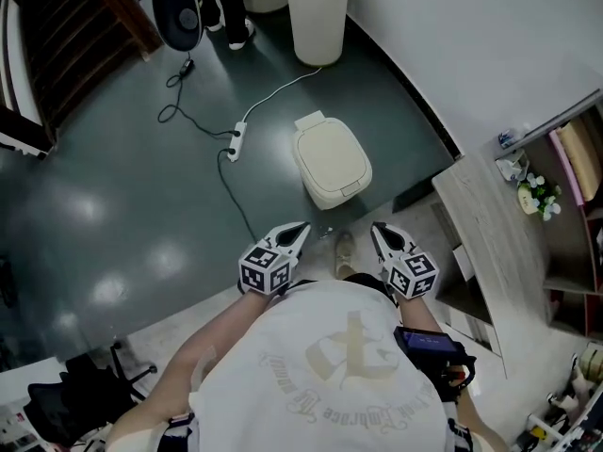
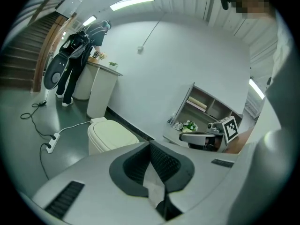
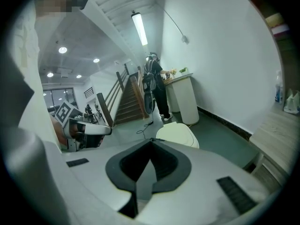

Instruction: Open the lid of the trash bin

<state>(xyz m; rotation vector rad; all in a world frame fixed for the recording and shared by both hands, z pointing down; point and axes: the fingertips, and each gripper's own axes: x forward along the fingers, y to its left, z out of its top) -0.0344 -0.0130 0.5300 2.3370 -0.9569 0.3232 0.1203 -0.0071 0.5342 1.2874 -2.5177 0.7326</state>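
A cream trash bin (image 1: 330,161) stands on the dark floor by the white wall, with its lid down. It also shows in the left gripper view (image 2: 112,136) and in the right gripper view (image 3: 178,133). My left gripper (image 1: 301,226) is held at chest height, short of the bin and to its left, jaws together and empty. My right gripper (image 1: 377,226) hangs level with it on the right, also shut on nothing. Each gripper's own view shows its pads meeting at the tip: left (image 2: 150,143), right (image 3: 151,141). Neither gripper touches the bin.
A white power strip (image 1: 236,142) with trailing cables lies on the floor left of the bin. A tall white cabinet (image 1: 317,12) stands behind it, with a person (image 1: 226,8) beside it. A wooden shelf unit (image 1: 480,224) is at the right, stairs (image 1: 57,45) at the far left.
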